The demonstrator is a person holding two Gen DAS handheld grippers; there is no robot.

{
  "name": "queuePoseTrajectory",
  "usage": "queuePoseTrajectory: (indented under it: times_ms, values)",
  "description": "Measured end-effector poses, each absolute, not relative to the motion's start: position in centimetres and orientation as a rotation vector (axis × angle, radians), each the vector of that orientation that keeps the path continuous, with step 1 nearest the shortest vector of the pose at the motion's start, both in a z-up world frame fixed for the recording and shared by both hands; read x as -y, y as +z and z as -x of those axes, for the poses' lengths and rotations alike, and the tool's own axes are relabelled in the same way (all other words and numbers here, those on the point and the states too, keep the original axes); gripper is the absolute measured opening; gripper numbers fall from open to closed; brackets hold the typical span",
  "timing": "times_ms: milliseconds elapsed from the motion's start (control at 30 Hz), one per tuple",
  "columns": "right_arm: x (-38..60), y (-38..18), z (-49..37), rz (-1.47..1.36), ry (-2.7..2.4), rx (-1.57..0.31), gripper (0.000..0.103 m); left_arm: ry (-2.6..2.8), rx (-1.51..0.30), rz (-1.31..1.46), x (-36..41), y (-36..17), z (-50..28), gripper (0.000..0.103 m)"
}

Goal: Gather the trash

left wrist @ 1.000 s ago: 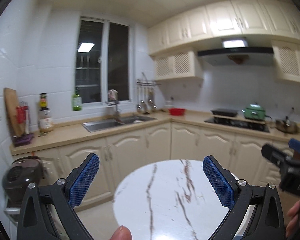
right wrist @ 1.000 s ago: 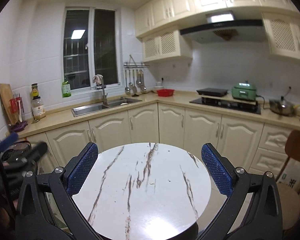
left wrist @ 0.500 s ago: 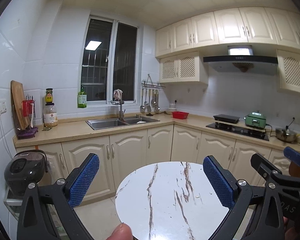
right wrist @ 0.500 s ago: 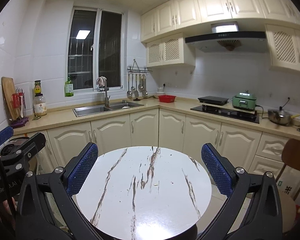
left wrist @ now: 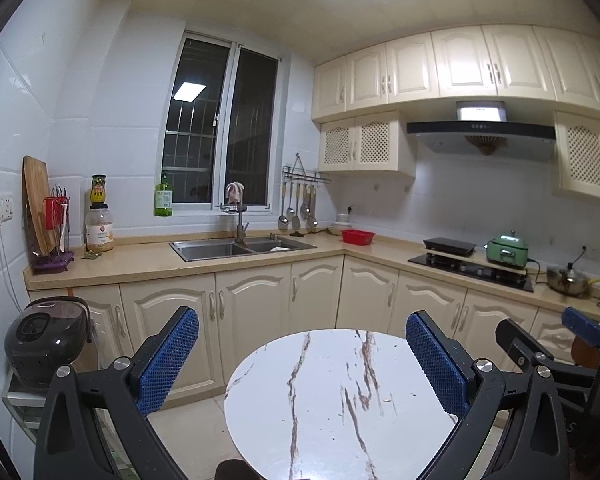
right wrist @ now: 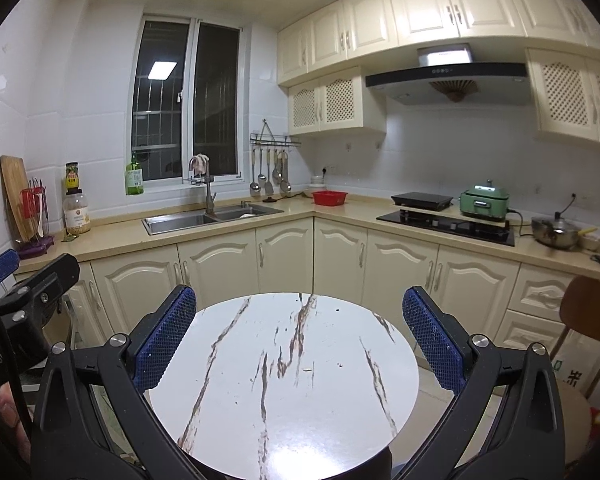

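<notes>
White round table (right wrist: 284,380) w/ brown veining, cream cabinets (right wrist: 216,268), red bin (right wrist: 329,197), green cooker (right wrist: 485,198).

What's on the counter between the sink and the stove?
A red basket sits in the corner between the sink and the stove; white bowls stand behind it. Both views show it.

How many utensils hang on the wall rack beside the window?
4, it seems: side by side under the wall rack, right of the sink. More may hide behind them.
</notes>
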State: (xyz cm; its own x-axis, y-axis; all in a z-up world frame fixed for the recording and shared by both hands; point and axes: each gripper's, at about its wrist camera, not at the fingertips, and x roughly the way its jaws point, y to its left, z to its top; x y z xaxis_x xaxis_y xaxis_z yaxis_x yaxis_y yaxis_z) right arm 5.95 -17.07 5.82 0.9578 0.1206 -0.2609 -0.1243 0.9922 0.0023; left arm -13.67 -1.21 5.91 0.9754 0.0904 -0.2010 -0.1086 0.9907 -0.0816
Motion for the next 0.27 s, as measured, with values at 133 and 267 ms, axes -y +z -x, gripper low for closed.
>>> queuePoseTrajectory:
  times_ms: [133,267]
  values:
    - [16.99,5.76,-5.92,0.015,0.125,-0.268,0.103,0.088,-0.200,0.097,1.59,5.59,13.73,0.102]
    - [16.97,5.78,-5.91,0.015,0.127,-0.269,0.103,0.086,-0.201,0.102,1.89,5.38,13.85,0.102]
